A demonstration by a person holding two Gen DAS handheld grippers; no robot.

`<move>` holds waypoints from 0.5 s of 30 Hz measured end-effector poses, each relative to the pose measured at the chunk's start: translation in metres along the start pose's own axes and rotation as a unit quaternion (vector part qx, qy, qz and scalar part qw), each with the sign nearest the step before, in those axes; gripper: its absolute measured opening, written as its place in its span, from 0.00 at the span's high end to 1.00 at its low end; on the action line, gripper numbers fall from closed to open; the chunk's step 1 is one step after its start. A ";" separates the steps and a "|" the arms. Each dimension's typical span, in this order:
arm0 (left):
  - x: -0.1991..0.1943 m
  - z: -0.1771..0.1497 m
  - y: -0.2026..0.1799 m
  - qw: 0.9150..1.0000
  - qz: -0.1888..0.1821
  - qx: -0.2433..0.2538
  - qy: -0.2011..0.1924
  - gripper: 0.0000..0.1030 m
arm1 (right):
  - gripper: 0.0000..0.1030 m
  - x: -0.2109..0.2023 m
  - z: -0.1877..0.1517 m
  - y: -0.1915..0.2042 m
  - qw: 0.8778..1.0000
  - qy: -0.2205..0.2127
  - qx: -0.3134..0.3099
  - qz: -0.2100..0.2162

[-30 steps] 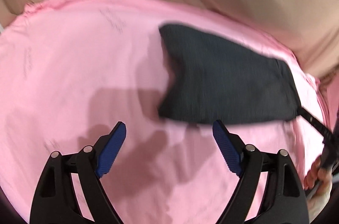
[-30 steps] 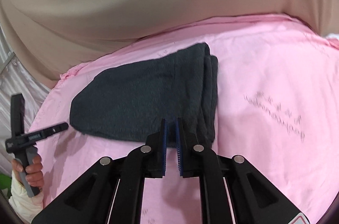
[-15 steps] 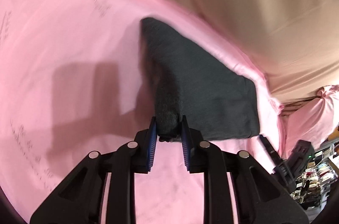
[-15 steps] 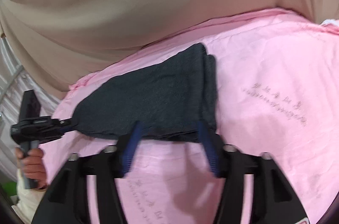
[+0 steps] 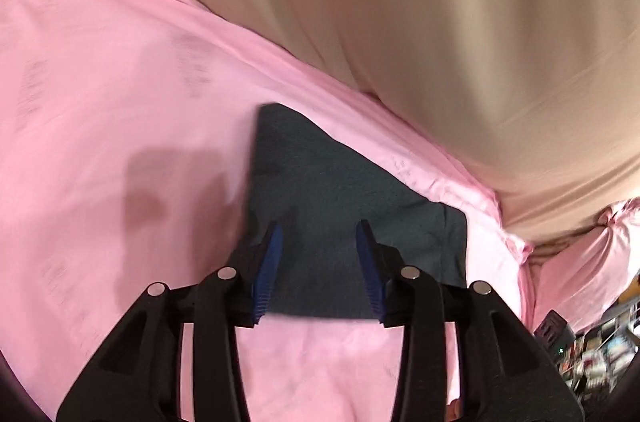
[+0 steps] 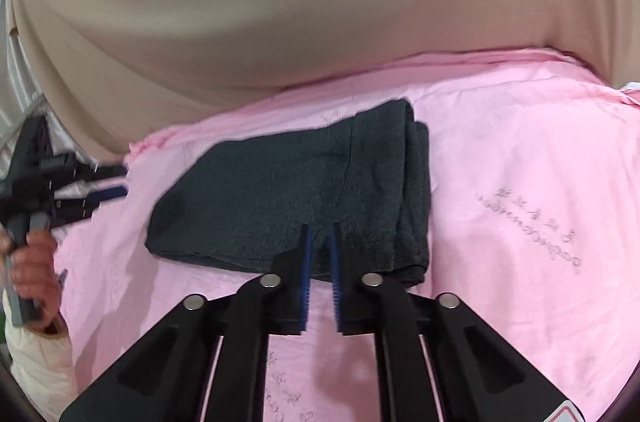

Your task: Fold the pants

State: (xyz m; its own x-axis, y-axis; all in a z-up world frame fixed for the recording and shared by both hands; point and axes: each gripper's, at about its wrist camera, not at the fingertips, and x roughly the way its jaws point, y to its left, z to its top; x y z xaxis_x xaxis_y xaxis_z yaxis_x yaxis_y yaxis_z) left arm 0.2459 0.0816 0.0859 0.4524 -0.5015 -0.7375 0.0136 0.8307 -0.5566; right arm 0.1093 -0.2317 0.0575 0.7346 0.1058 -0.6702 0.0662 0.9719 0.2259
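Nearest the right wrist camera, the right gripper [image 6: 320,228] has its blue pads pressed almost together, nothing caught between them, its tips poised over the near hem of the pants [image 6: 296,190]. Those dark grey pants lie folded into a compact slab on the pink sheet [image 6: 520,222], stacked fold edges lining the right side and a rounded corner at the left. Right of the slab the sheet is bare and wide, with only faint printed lettering; near the camera a strip of pink runs below the hem. At the left rim the left gripper [image 6: 108,184] reaches in toward the sheet's edge, clear of the pants, gripped by a hand [image 6: 30,262] with a pale sleeve. From the left wrist camera, that gripper [image 5: 318,228] has its jaws partly spread and opening, framing the cloth [image 5: 352,206] without the pads pressing it; the pants' near edge runs straight across between the fingers. Left of the pants the sheet [image 5: 100,102] stretches bare apart from shadows. Farther off, the sheet's bunched edge meets a beige drape [image 5: 440,22] filling the background.
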 end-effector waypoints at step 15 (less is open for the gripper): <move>0.016 0.004 0.037 0.991 0.136 0.008 -0.008 0.61 | 1.00 -0.007 -0.010 -0.016 0.999 0.013 0.035 0.013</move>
State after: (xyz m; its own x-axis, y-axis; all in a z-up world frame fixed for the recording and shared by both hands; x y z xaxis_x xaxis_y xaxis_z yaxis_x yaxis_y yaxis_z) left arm 0.2570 0.1048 0.0551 0.4559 -0.2544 -0.8529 -0.0961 0.9386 -0.3314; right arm 0.0964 -0.2462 0.0513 0.7183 0.1367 -0.6821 0.0961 0.9516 0.2918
